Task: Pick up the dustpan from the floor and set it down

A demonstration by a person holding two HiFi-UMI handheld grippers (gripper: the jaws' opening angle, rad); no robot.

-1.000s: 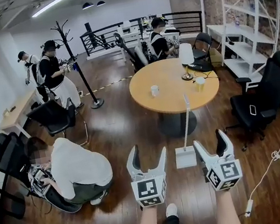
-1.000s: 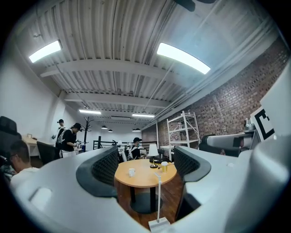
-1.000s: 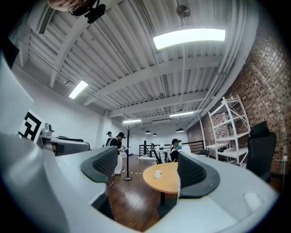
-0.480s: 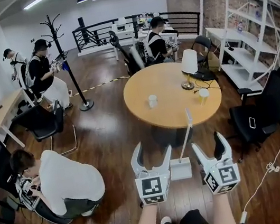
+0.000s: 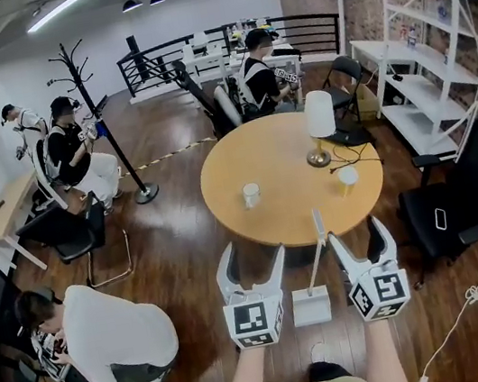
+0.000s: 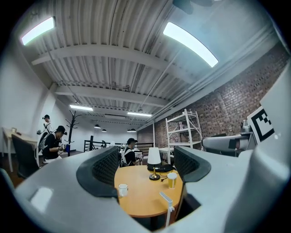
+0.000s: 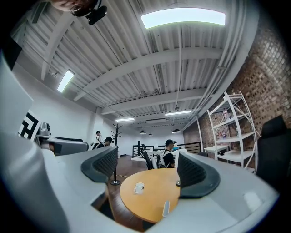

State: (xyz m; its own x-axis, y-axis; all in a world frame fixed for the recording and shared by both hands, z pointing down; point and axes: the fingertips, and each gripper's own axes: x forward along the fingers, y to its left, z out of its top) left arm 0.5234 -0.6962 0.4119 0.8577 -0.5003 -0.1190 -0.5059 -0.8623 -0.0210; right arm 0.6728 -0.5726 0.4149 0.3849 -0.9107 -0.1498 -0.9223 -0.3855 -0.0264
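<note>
A white dustpan (image 5: 312, 306) stands on the wood floor, its long handle (image 5: 316, 249) leaning up against the round table's near edge. The handle's top shows in the left gripper view (image 6: 166, 202) and in the right gripper view (image 7: 165, 209). In the head view my left gripper (image 5: 250, 267) hangs open just left of the pan. My right gripper (image 5: 359, 241) is open just right of it. Neither touches the dustpan, and nothing sits between either pair of jaws. Both gripper cameras look level across the table, left gripper (image 6: 148, 169), right gripper (image 7: 149, 170).
The round wooden table (image 5: 261, 211) carries a white mug (image 5: 251, 194), a lamp (image 5: 320, 125) and a yellow cup (image 5: 346, 178). A black chair (image 5: 462, 192) stands at the right, a crouching person (image 5: 113, 336) at the left. White shelving (image 5: 430, 51) lines the brick wall.
The head view has closed in on the table, so the dustpan now lies between my two grippers. Both grippers stay open.
</note>
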